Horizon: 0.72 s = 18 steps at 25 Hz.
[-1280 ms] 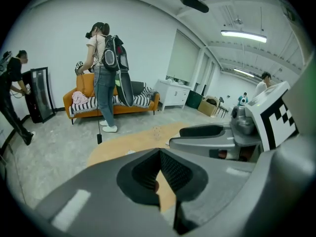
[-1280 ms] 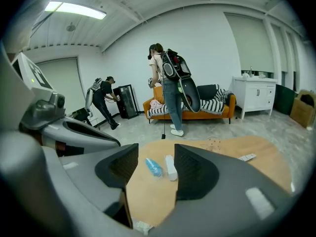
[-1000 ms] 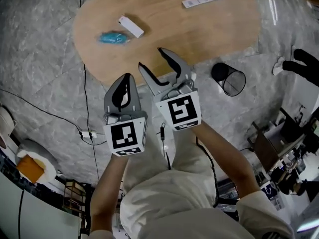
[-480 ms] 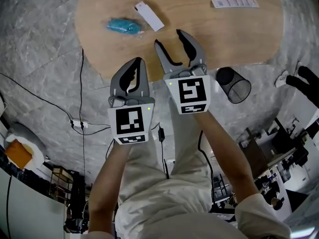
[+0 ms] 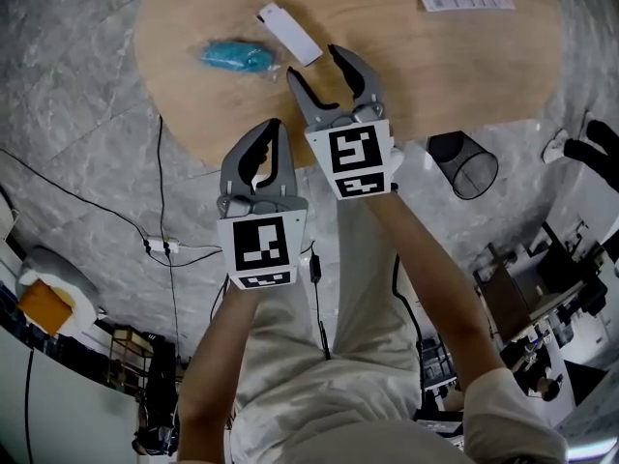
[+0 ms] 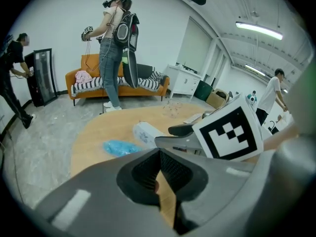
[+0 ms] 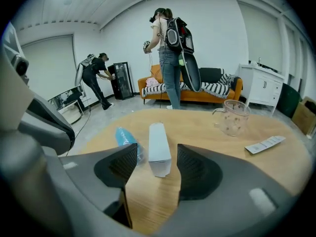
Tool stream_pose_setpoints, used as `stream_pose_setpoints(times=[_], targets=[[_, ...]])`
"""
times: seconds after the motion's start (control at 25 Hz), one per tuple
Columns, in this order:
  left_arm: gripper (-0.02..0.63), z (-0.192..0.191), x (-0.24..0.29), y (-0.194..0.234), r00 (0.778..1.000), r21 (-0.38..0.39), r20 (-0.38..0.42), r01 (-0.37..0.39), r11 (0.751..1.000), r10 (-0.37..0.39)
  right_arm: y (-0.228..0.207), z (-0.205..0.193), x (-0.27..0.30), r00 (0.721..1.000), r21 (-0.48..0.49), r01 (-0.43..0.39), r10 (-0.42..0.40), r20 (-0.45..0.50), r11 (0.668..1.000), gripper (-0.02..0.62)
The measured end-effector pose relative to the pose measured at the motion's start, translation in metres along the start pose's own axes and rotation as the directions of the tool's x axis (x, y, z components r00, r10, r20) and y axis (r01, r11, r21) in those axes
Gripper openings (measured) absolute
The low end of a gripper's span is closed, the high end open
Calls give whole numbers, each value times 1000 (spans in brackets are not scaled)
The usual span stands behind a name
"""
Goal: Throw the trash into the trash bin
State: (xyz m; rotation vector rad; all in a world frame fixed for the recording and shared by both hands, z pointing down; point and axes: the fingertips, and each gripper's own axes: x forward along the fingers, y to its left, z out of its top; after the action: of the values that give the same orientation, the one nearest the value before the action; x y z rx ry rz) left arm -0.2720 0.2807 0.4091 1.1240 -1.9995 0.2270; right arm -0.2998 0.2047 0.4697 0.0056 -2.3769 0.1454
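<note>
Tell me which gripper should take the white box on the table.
Right. The right gripper is open, with the white box lined up just beyond its jaws. The left gripper is shut and hangs back at the table edge.

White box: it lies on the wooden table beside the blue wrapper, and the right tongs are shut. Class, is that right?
No: the right gripper view shows the right tongs open, jaws apart. The white box does lie on the wooden table beside the blue wrapper.
</note>
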Motion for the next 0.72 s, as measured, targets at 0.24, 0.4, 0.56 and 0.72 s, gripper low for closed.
stream_pose_setpoints(times=[0.24,0.4,0.56,0.72], targets=[[0,-9,4,3,1000,3,-15,-5,1000,5,1,-11,13,1000,31,-22,22,-3,999,261],[0,-9,7,5,1000,6,-24,-2,1000,2,-2,-17,18,1000,8,-18,18,-10,1000,256],[0,-6,10,9,1000,25,-19,-8,1000,9,-5,-18,20,1000,-3,-29,29,3,1000,183],[0,-3,6,3,1000,37,-21,0,999,1,-10,-17,4,1000,23,-24,23,20,999,181]])
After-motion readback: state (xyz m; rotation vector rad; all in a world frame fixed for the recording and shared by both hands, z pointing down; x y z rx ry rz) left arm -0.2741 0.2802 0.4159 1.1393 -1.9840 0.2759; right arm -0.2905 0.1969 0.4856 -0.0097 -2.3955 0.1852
